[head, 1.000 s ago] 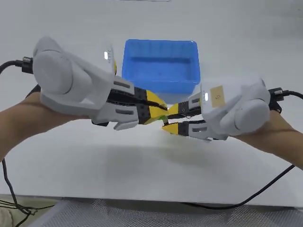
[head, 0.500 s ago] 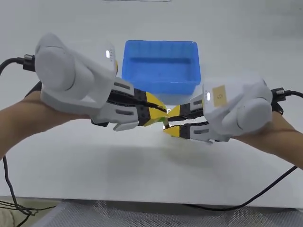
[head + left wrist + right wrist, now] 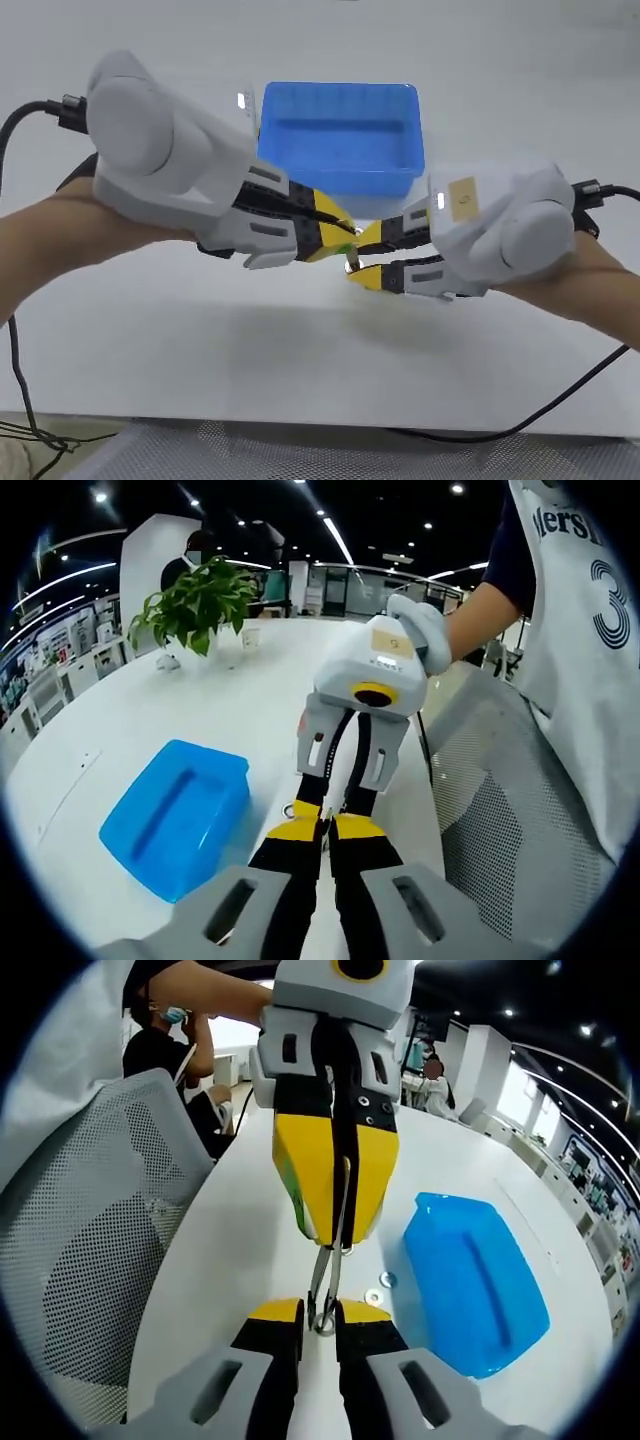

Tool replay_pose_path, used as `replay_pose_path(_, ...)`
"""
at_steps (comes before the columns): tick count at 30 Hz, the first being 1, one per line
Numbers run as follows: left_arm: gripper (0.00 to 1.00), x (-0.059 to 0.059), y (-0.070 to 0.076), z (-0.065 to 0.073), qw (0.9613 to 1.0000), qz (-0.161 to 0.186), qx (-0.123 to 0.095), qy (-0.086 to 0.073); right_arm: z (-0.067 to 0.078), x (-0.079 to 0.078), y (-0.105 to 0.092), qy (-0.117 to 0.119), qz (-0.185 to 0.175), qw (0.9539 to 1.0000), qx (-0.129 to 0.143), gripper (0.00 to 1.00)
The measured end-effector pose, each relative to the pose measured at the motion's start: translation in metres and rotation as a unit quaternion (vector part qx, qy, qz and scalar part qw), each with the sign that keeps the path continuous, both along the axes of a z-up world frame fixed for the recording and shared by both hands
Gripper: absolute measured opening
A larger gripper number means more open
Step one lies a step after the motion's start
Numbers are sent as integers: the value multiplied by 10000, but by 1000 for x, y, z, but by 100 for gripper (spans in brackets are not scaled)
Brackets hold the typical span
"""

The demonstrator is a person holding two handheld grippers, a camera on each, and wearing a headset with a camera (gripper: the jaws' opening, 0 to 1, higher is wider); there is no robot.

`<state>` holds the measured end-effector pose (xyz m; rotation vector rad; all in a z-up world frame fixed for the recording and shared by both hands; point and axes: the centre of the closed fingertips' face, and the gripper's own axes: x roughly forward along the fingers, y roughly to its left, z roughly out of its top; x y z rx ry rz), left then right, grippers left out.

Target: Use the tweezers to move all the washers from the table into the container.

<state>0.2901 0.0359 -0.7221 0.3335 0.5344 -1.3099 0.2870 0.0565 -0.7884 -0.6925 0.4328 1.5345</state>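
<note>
right gripper: bottom centre; jaws a narrow gap apart with the tweezers' tips between them; whether they touch cannot be told.
tweezers: frame centre, pointing down.
left gripper: upper centre, jaws pressed onto the tweezers' upper part.
washers: two on the white desk, just right of the tips.
blue container: right of centre, beside the washers.

Head view above — gripper views opposed, sharing container.

The left gripper faced the right gripper tip to tip, its jaws clamped; the right's stood slightly parted.
</note>
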Motion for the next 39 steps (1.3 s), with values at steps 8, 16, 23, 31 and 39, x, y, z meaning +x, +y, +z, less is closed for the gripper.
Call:
replay_pose_path(8, 7, -4, -6, 0, 9997, -207, 108, -51, -2, -1, -2, 19, 69, 10000, -25, 11)
replay_pose_path(16, 7, -7, -7, 0, 9992, -323, 233, -61, -4, -4, -2, 49, 78, 10000, -14, 11)
replay_pose_path(23, 7, -9, -11, 0, 9985, -437, 303, -82, -4, -4, -4, 125, 30, 9999, 32, 10)
replay_pose_path(31, 6, -9, -16, 0, 9984, -478, 190, -221, -3, -4, -6, 228, -46, 9995, 204, 9)
replay_pose_path(39, 6, -8, -20, 2, 9972, -488, 84, -566, -2, -3, -7, 362, -160, 9986, 345, 9)
